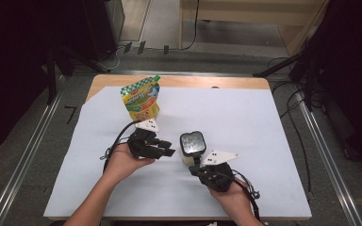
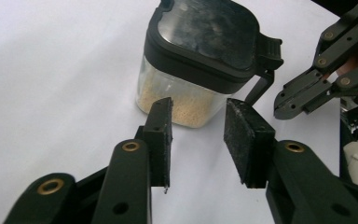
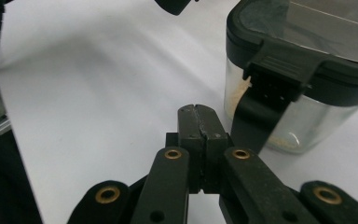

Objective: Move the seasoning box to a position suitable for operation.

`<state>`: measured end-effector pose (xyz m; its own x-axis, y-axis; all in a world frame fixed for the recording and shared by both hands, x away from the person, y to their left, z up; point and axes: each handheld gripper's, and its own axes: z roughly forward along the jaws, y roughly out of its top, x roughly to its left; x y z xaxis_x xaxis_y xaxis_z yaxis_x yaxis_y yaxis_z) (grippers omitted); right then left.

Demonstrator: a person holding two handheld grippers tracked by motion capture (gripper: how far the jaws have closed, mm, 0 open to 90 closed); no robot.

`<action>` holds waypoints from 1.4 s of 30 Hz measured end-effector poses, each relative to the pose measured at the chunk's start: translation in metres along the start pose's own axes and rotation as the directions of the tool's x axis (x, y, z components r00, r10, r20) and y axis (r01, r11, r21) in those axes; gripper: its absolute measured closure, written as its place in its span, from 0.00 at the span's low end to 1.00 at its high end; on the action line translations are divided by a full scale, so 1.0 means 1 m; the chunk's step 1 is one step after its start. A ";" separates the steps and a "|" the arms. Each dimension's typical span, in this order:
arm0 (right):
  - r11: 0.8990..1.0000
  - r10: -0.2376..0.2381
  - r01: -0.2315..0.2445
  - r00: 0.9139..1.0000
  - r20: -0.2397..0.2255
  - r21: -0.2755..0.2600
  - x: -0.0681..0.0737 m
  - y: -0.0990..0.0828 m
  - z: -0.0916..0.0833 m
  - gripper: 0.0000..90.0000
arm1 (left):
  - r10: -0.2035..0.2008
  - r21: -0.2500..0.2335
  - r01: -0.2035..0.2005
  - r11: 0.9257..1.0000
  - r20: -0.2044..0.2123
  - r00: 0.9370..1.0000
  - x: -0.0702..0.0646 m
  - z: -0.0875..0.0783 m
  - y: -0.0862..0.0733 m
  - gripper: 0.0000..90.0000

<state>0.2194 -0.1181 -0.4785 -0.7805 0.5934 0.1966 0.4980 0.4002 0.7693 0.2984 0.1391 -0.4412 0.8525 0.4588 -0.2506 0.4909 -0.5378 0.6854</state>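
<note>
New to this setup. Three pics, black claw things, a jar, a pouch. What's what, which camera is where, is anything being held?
No robot arm here: a person holds a two-jaw tool in each hand at a table covered by a white sheet.

The high view looks down from above the person. It shows the left gripper, the right gripper, a clear container with a black latched lid between them, and a colourful snack pouch standing farther back.

The other two pictures come from cameras riding on the tools, looking along their jaws. The left gripper stands open, nothing between its pads, aimed at the container, which holds pale grains. The right gripper is shut on nothing, beside the container's latch.

Nothing is held.
</note>
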 end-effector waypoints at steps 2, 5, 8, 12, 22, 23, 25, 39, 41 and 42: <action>1.000 -0.005 0.005 1.000 0.008 -0.008 0.000 0.000 0.004 1.00 | 0.003 -0.001 -0.003 1.000 -0.001 1.000 0.001 0.000 0.000 0.68; 1.000 0.000 0.000 1.000 0.028 -0.010 -0.002 0.001 0.007 1.00 | -0.001 0.002 0.001 1.000 -0.005 1.000 0.002 0.001 -0.001 0.65; 1.000 0.003 -0.003 1.000 0.026 -0.008 -0.005 0.000 0.007 1.00 | -0.007 0.001 0.007 1.000 -0.007 1.000 0.003 0.001 -0.001 0.63; 1.000 0.002 -0.002 0.999 0.037 -0.004 -0.006 -0.001 0.004 1.00 | -0.001 0.007 0.001 1.000 -0.010 1.000 0.003 0.002 -0.001 0.61; 1.000 0.001 -0.001 0.998 0.062 0.003 -0.017 -0.006 -0.005 1.00 | 0.002 0.006 -0.002 1.000 -0.014 1.000 0.003 0.003 -0.002 0.54; 1.000 0.006 -0.006 0.998 0.067 0.001 -0.019 -0.006 -0.007 1.00 | 0.003 0.005 -0.003 1.000 -0.014 1.000 0.003 0.003 -0.002 0.54; 1.000 0.017 -0.017 0.997 0.078 0.001 -0.023 -0.007 -0.010 1.00 | 0.007 0.004 -0.007 1.000 -0.015 1.000 0.003 0.004 -0.002 0.53; 0.996 0.084 -0.082 0.988 0.127 -0.020 -0.053 -0.009 -0.023 1.00 | 0.033 -0.015 -0.032 0.999 0.011 0.999 0.000 0.012 0.002 0.43; 0.996 0.090 -0.089 0.987 0.134 -0.019 -0.057 -0.010 -0.025 1.00 | 0.043 -0.010 -0.043 0.999 0.022 0.999 -0.001 0.015 0.005 0.40; 0.995 0.096 -0.094 0.986 0.138 -0.021 -0.059 -0.010 -0.026 1.00 | 0.046 0.000 -0.046 0.999 0.029 0.999 -0.002 0.017 0.007 0.38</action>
<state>0.2513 -0.1753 -0.4822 -0.6697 0.7196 0.1838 0.5609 0.3278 0.7602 0.3034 0.1229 -0.4475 0.8791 0.4129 -0.2382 0.4510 -0.5586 0.6961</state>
